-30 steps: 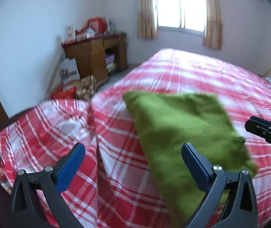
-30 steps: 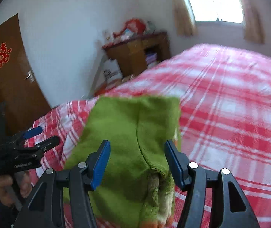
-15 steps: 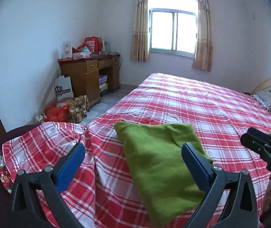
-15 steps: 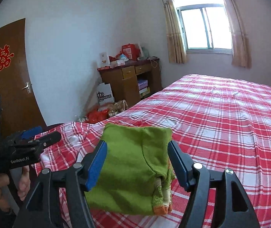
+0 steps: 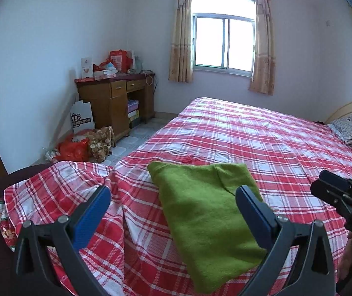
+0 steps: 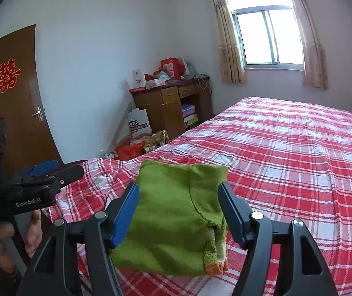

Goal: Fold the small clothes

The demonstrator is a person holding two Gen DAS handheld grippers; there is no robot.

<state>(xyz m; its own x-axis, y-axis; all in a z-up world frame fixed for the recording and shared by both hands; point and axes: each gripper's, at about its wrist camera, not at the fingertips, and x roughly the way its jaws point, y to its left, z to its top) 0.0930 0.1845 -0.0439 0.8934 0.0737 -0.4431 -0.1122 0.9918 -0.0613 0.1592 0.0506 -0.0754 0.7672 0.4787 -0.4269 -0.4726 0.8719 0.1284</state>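
Green garment point(image 5: 208, 212): 1, folded on bed point(image 5: 274, 143) | left hand-held gripper point(image 5: 173, 213) agape, empty | right hand-held gripper point(image 6: 178, 213) agape, empty

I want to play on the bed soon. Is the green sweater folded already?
Nearly, it seems. The green sweater lies folded in a neat block on the bed. The left gripper and right gripper are open, holding nothing. No other clothes show, so maybe only tidying remains.
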